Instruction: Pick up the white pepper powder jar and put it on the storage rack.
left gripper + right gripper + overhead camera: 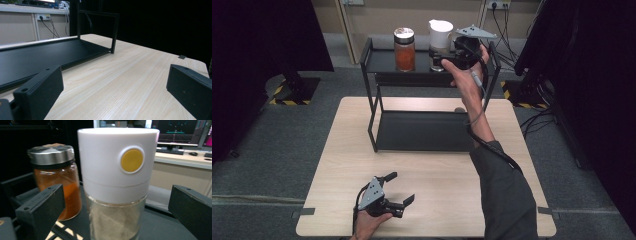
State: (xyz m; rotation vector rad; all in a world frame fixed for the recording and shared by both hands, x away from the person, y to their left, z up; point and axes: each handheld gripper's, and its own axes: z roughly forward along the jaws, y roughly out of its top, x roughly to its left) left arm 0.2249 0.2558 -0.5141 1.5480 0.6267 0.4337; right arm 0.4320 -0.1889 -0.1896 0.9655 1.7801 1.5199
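A black two-tier rack [382,62] stands at the table's far side. On its top shelf are a glass jar with a white lid and yellow button [440,37] [117,182] and, to its left, a jar of orange spice with a metal lid [404,50] [58,185]. My right gripper [441,60] [116,212] is raised at the top shelf, open, its jaws on either side of the white-lidded jar with gaps on both sides. My left gripper [402,187] [115,92] rests low over the table's near edge, open and holding nothing, pointing toward the rack's lower shelf [37,57].
The light wooden table [362,150] has bare room in front of the rack. The rack's lower shelf [422,131] carries nothing. Black stands with striped bases [287,95] flank the table, and cables [512,30] hang at the back right.
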